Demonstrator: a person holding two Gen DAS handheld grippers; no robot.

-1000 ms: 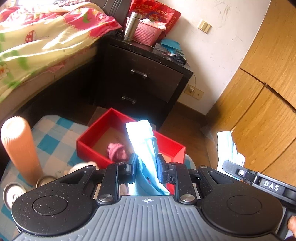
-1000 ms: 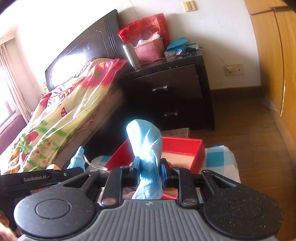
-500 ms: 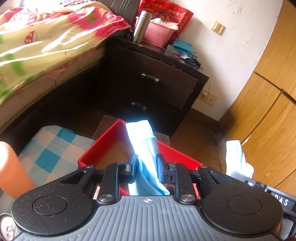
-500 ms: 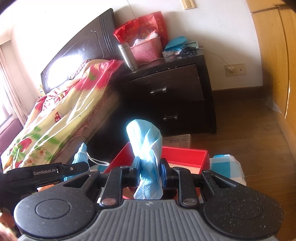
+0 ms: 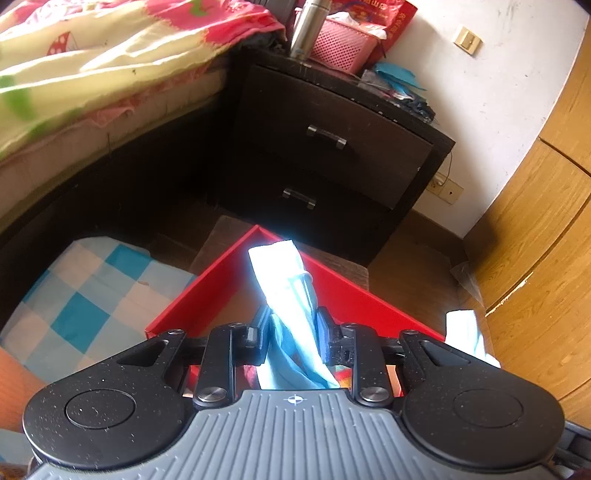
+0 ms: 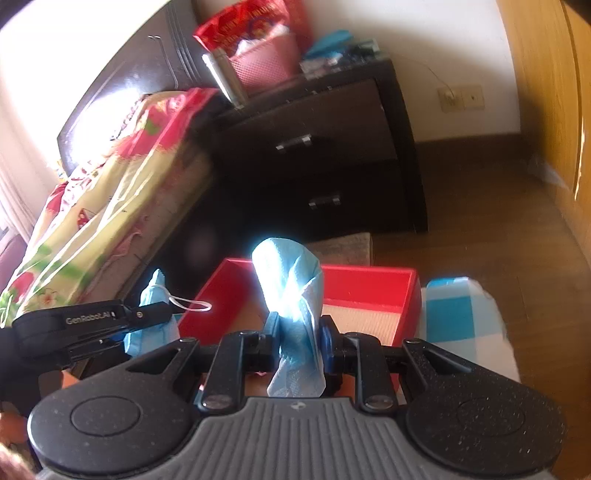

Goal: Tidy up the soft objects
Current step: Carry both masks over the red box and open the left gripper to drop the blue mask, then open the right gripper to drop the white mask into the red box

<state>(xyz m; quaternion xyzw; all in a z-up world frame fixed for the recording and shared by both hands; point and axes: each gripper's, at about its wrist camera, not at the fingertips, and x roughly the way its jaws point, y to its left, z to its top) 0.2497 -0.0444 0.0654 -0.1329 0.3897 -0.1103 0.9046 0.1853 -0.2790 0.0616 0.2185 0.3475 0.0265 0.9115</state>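
Observation:
My left gripper (image 5: pixel 291 332) is shut on a light blue face mask (image 5: pixel 284 280) that sticks up between its fingers, held above a red box (image 5: pixel 207 291). My right gripper (image 6: pixel 299 332) is shut on a second light blue face mask (image 6: pixel 288 280), also above the red box (image 6: pixel 369 277). The left gripper shows at the left of the right wrist view (image 6: pixel 147 314) with its mask and a white ear loop. The right gripper's mask shows at the right of the left wrist view (image 5: pixel 465 332).
The box sits on a blue and white checked cloth (image 5: pixel 85 291) over a low stand. A dark nightstand (image 5: pixel 332 147) with a pink basket (image 5: pixel 340 44) and steel flask (image 5: pixel 306 26) stands behind. A bed (image 5: pixel 92 74) lies left, wooden wardrobe doors (image 5: pixel 546 240) right.
Both grippers have risen and tilted toward the nightstand with their masks still held. The orange cylinder and the pink item in the box have dropped out of the left wrist view.

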